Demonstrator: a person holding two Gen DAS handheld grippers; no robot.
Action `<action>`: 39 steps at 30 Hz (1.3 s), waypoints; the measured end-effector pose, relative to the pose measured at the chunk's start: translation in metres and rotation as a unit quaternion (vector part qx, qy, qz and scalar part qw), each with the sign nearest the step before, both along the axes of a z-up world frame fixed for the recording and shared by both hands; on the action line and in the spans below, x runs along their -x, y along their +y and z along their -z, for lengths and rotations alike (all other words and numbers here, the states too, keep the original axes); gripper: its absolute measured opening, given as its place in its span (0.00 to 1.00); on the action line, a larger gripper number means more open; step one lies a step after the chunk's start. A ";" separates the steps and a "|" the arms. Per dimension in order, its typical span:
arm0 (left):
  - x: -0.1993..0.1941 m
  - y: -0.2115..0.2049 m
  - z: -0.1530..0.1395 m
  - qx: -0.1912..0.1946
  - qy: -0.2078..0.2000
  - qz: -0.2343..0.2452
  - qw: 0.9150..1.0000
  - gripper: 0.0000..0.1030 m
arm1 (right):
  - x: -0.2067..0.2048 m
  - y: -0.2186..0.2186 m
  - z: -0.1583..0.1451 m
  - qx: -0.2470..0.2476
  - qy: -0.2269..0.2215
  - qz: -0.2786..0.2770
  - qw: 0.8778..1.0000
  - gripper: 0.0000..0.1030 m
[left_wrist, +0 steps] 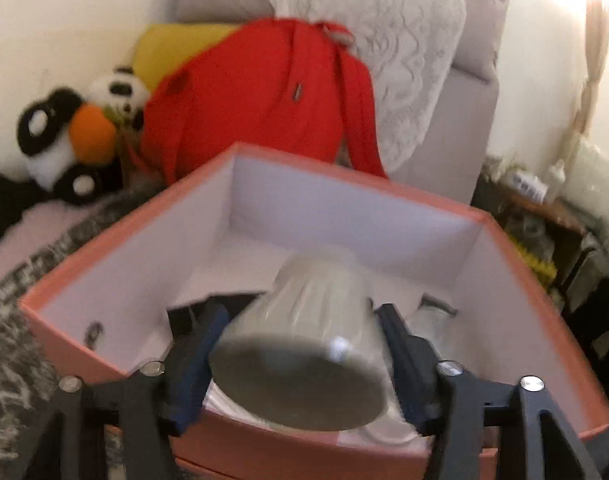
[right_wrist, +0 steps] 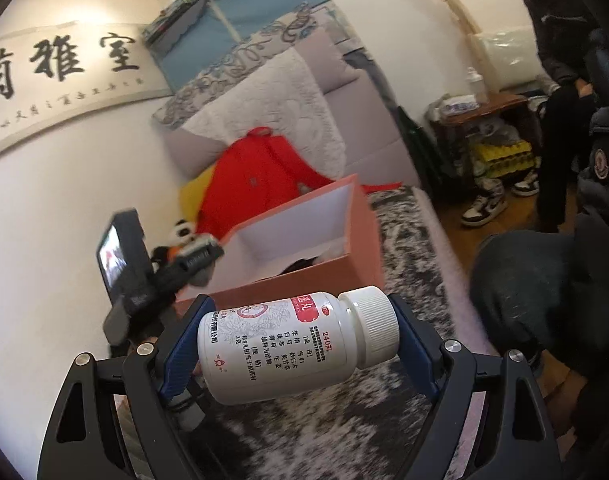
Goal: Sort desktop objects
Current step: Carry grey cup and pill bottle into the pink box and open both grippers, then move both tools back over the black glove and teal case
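Note:
My left gripper [left_wrist: 300,312] is shut on a clear plastic cup [left_wrist: 304,344], tilted with its base toward the camera, held over the near edge of a pink box [left_wrist: 104,248] with a white inside. Dark and clear items lie on the box floor. My right gripper [right_wrist: 300,312] is shut on a white pill bottle [right_wrist: 288,348] with a white cap and red label, held sideways above the rug. The pink box [right_wrist: 356,240] stands ahead of it, and the left gripper's body [right_wrist: 152,276] shows at the box's left.
A red backpack [left_wrist: 256,96], a panda toy [left_wrist: 72,136] and a yellow cushion lie behind the box against a grey sofa [left_wrist: 464,128]. A grey patterned rug [right_wrist: 404,248] covers the floor. A low wooden shelf [right_wrist: 488,108] and shoes [right_wrist: 484,204] are at the right.

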State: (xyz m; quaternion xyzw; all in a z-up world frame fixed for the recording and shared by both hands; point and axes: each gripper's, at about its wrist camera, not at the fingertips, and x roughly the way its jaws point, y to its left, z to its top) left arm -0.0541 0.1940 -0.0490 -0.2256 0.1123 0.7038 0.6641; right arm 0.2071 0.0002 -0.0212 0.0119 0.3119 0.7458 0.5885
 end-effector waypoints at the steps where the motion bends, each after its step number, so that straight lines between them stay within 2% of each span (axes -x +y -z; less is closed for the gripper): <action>1: -0.008 -0.011 0.004 -0.037 0.029 0.003 0.999 0.89 | 0.000 0.004 0.003 -0.002 0.001 0.005 1.000 0.85; 2: -0.014 -0.021 0.007 -0.063 0.046 0.007 0.997 1.00 | 0.002 0.007 0.004 -0.006 -0.002 0.006 1.000 0.85; 3: -0.019 -0.024 0.008 -0.071 0.059 0.011 0.996 1.00 | 0.005 0.010 0.005 -0.011 -0.009 0.006 1.000 0.85; 4: -0.024 -0.025 0.005 -0.064 0.075 0.018 0.995 1.00 | 0.010 0.014 0.004 -0.020 -0.018 0.006 1.000 0.85; 7: -0.016 -0.036 -0.009 -0.081 0.055 0.017 0.995 1.00 | 0.029 0.034 -0.009 -0.050 -0.041 0.005 0.998 0.85; 9: -0.001 -0.045 -0.018 -0.099 0.023 0.007 0.995 1.00 | 0.044 0.054 -0.020 -0.062 -0.062 0.005 0.996 0.85; 11: 0.022 -0.046 -0.026 -0.101 0.000 -0.030 0.994 1.00 | 0.065 0.090 -0.030 -0.061 -0.112 0.010 0.992 0.85; 14: 0.051 -0.043 -0.027 -0.091 -0.015 -0.073 0.993 1.00 | 0.105 0.154 -0.020 -0.014 -0.216 0.003 0.976 0.87; 17: 0.078 -0.039 -0.023 -0.078 -0.041 -0.101 0.991 1.00 | 0.134 0.194 0.011 0.070 -0.300 -0.004 0.951 0.94; 19: 0.090 -0.036 -0.019 -0.068 -0.058 -0.108 0.990 1.00 | 0.132 0.191 0.019 0.060 -0.281 0.010 0.958 0.95; 20: 0.091 -0.036 -0.016 -0.066 -0.062 -0.109 0.990 1.00 | 0.128 0.187 0.018 0.056 -0.266 0.014 0.962 1.00; 22: 0.090 -0.035 -0.015 -0.068 -0.060 -0.107 0.990 1.00 | 0.118 0.178 0.013 0.054 -0.233 0.025 0.971 1.00; 24: 0.081 -0.037 -0.017 -0.073 -0.042 -0.101 0.991 1.00 | 0.103 0.155 0.000 0.039 -0.192 0.036 0.980 1.00; 27: 0.067 -0.048 -0.026 -0.084 -0.013 -0.095 0.992 1.00 | 0.079 0.103 -0.014 0.029 -0.149 0.056 0.987 1.00; 31: 0.044 -0.065 -0.049 -0.092 0.000 -0.067 0.993 1.00 | 0.045 0.026 -0.013 0.044 -0.102 0.095 0.989 1.00; 34: 0.024 -0.098 -0.078 -0.125 -0.023 -0.028 0.991 1.00 | 0.031 -0.033 0.003 0.050 -0.095 0.121 0.987 1.00; 35: 0.016 -0.111 -0.083 -0.128 -0.018 -0.017 0.991 1.00 | 0.027 -0.046 0.010 0.048 -0.098 0.125 0.986 1.00; 37: 0.003 -0.134 -0.091 -0.130 -0.001 -0.001 0.991 1.00 | 0.024 -0.058 0.022 0.071 -0.103 0.129 0.984 1.00; 39: -0.005 -0.163 -0.087 -0.112 0.039 -0.009 0.993 1.00 | 0.017 -0.056 0.021 0.078 -0.084 0.113 0.987 1.00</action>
